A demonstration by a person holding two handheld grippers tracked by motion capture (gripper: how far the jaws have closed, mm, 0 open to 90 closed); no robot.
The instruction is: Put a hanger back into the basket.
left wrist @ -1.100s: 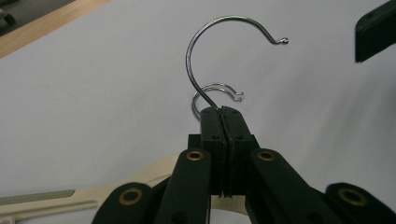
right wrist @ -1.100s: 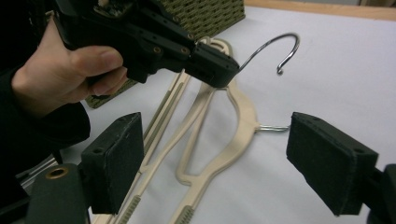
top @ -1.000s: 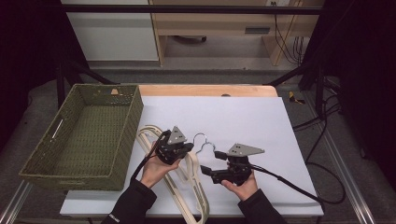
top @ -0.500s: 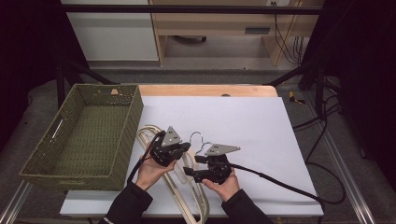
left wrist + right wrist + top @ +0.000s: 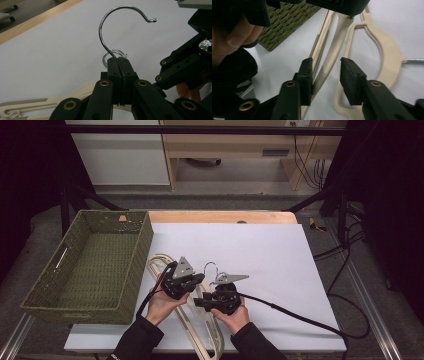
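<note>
Two or more cream plastic hangers (image 5: 202, 327) lie stacked at the table's front. My left gripper (image 5: 201, 278) is shut on the metal hook (image 5: 105, 22) of the top one, which is lifted; a second hook (image 5: 113, 52) lies below on the table. My right gripper (image 5: 198, 301) points left, just below the left one. In the right gripper view its jaws (image 5: 327, 61) have just been closing and stand apart around the raised hanger's slanted arm (image 5: 337, 45). One pad is at the arm and the other is clear of it. Another hanger (image 5: 384, 50) lies flat underneath.
A green woven basket (image 5: 145, 250) stands at the table's left, close to the hangers' left ends. White paper (image 5: 260, 250) covers the table; a wooden strip (image 5: 220, 216) runs along the back. The right gripper's black cable (image 5: 300, 317) trails off to the right.
My right gripper has moved left and down to the raised hanger, and its jaws have narrowed around the hanger's arm. The left gripper keeps hold of the hook and has shifted slightly left.
</note>
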